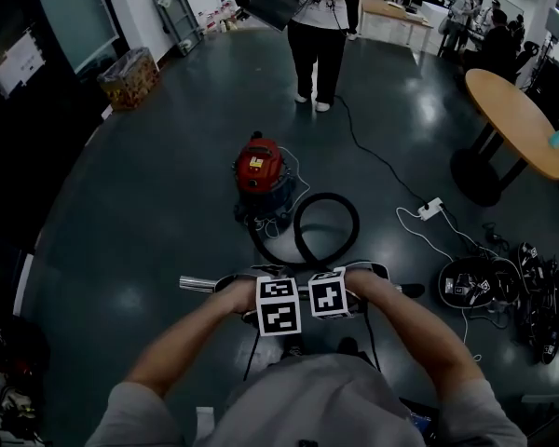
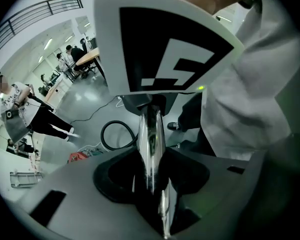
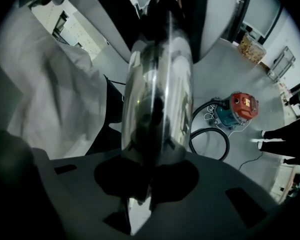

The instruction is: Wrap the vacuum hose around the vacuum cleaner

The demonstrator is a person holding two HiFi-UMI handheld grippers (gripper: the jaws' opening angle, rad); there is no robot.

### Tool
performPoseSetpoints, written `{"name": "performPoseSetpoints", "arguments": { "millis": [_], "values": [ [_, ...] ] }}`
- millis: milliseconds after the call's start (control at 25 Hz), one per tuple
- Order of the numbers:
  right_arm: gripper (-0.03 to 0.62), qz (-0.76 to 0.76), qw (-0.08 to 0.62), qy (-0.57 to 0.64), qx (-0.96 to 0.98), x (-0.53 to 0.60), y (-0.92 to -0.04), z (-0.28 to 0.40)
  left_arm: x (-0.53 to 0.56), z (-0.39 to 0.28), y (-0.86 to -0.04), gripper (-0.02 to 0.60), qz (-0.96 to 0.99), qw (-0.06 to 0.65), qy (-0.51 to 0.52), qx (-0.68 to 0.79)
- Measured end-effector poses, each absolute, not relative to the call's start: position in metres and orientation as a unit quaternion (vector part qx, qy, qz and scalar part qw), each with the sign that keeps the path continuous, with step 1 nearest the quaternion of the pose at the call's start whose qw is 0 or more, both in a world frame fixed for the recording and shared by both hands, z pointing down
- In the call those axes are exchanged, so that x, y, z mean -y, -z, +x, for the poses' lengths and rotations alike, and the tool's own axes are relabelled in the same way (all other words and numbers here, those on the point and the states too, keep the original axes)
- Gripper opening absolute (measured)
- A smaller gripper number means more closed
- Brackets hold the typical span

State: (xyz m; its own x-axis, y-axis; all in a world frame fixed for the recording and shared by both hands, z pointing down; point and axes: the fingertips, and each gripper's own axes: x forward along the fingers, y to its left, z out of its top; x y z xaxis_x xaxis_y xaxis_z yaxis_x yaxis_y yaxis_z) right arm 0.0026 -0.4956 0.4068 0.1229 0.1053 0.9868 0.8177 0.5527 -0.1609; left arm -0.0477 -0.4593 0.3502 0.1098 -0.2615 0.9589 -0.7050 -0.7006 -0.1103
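Surrounding vacuum cleaner (image 1: 261,168), open floor (image 1: 149,203); table edge (image 1: 499,130) seemingly well apart

The dark, glossy floor (image 1: 149,203) carries the vacuum (image 1: 259,177), with its hose (image 1: 327,196) looped just beside it. A white power strip (image 1: 430,208) lies to the right. Farther off are a box (image 1: 129,78) at the left, a round table (image 1: 503,110) at the right, and a heap of gear (image 1: 503,287).
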Motion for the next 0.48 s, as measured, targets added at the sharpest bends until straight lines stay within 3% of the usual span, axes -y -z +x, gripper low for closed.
{"name": "performPoseSetpoints", "arguments": {
  "millis": [240, 480],
  "values": [
    [0.087, -0.424, 0.605, 0.249, 0.626, 0.498, -0.406, 0.026, 0.47, -0.021, -0.356, 0.175, 0.709, 0.215, -0.57, 0.356],
    [0.19, -0.429, 0.576, 0.241, 0.653, 0.516, -0.405, 0.042, 0.489, -0.003, -0.356, 0.175, 0.695, 0.23, -0.565, 0.38]
  ]
}}
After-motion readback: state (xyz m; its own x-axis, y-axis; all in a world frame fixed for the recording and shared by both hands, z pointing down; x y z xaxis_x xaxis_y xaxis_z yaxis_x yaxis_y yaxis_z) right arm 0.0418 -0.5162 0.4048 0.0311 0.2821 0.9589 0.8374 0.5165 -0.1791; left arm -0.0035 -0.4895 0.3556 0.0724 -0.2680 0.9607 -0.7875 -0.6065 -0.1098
